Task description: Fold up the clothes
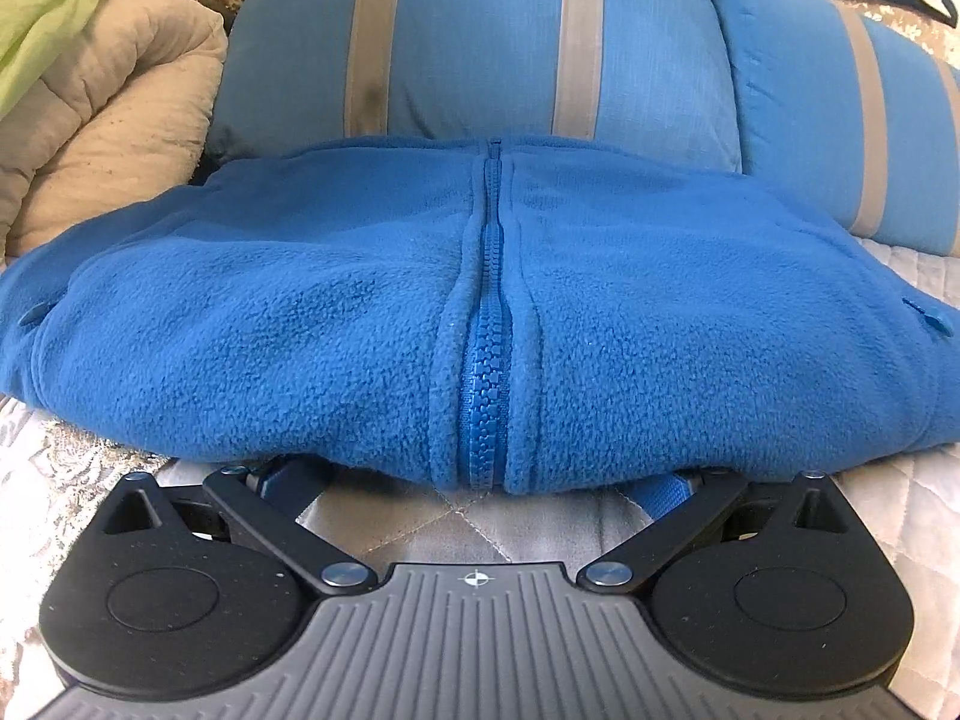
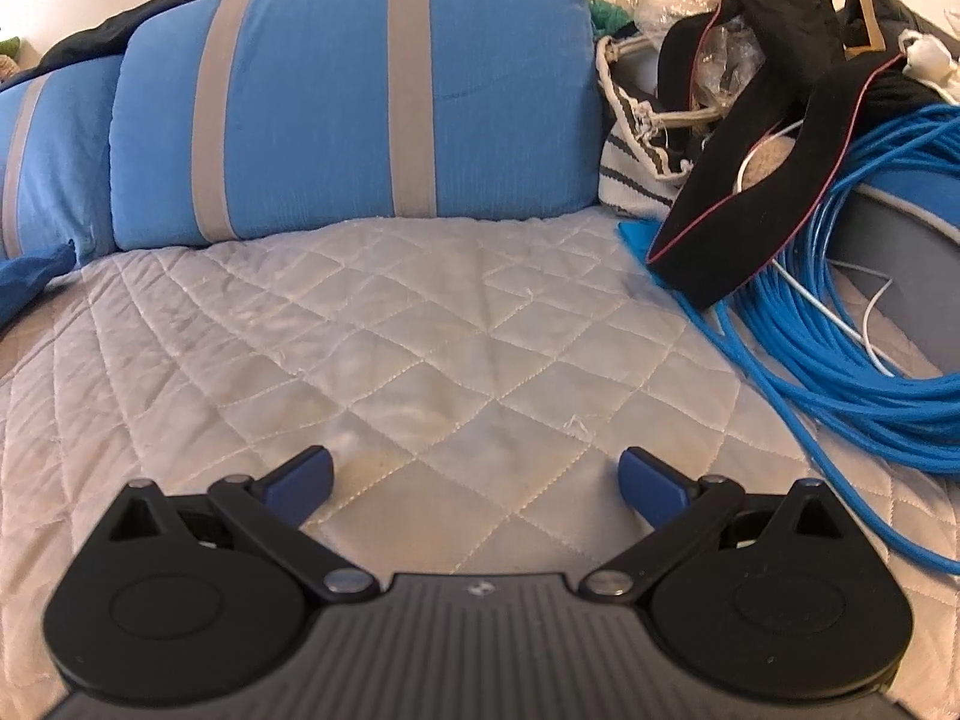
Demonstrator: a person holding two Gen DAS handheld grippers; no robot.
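A folded blue fleece jacket [image 1: 336,312] with a closed zipper [image 1: 486,360] down its middle lies on the quilted bedspread [image 1: 468,522] and fills the left wrist view. My left gripper [image 1: 477,480] is open, its blue fingertips tucked under the jacket's near folded edge and mostly hidden by it. My right gripper [image 2: 477,483] is open and empty over the bare quilted bedspread [image 2: 420,330]. A corner of the blue jacket [image 2: 30,276] shows at the far left of the right wrist view.
Blue pillows with grey stripes [image 1: 474,42] [image 2: 354,102] stand behind the jacket. A beige comforter [image 1: 102,120] and green cloth [image 1: 42,6] lie at left. At right are a coil of blue cable [image 2: 840,330], a black bag [image 2: 750,168], a striped bag [image 2: 630,168].
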